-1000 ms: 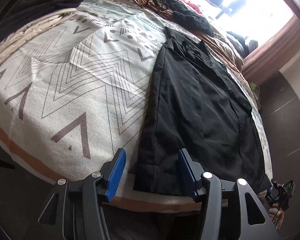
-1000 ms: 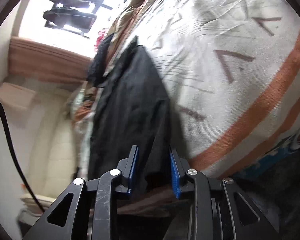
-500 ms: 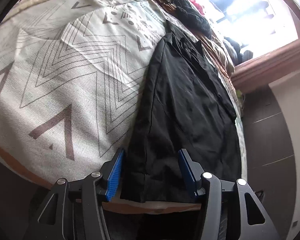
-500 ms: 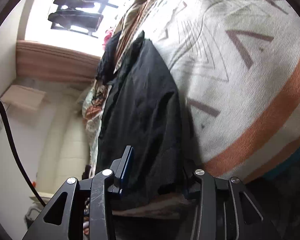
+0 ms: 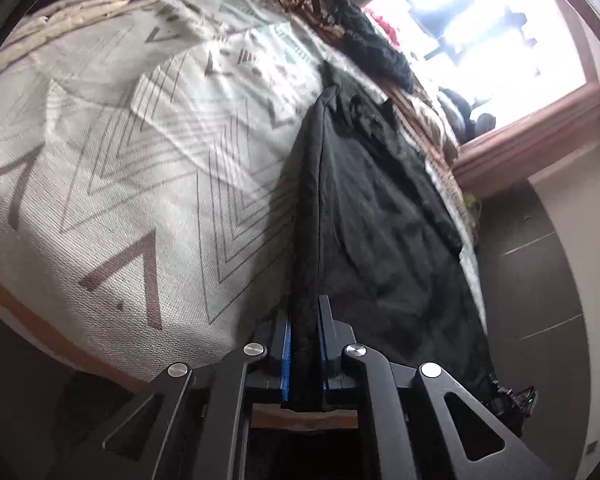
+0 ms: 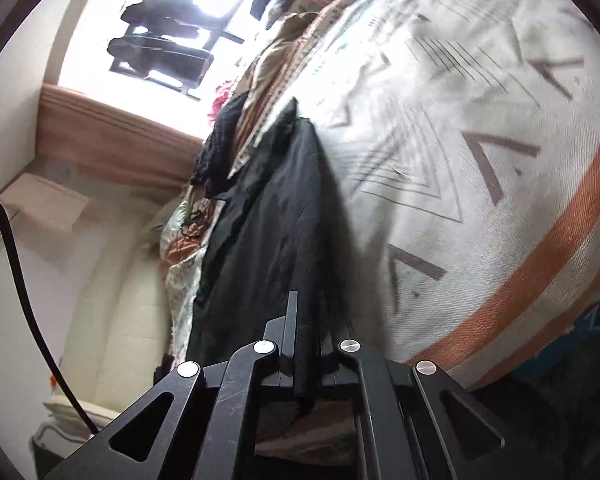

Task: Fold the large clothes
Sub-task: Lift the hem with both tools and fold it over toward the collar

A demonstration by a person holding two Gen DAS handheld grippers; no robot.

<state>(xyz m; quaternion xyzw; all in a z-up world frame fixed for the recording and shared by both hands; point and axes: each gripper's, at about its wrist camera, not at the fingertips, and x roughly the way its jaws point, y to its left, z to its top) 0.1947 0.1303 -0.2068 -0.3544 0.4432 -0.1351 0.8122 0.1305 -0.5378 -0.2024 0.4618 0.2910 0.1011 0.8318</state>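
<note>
Left gripper (image 5: 303, 344) had just closed, fingers (image 5: 285, 346) clamped on the near hem of the black garment (image 5: 380, 216), which ran straight ahead of them along the bed (image 5: 120, 184); likely pinning one bottom corner for the fold. Right gripper (image 6: 308, 344) had likewise just closed, fingers (image 6: 290, 320) clamped on the same hem, garment (image 6: 276, 208) stretching ahead, patterned cover to their right. No readable labels or writing anywhere.

Daylight floods from a blown-out window (image 5: 496, 36) far beyond the jaws, leaving the near black garment (image 5: 380, 220) nearly featureless, the bedspread (image 6: 480, 160) right of the jaws motion-blurred, and both fisheye views bent and vignetted dark at the edges.
</note>
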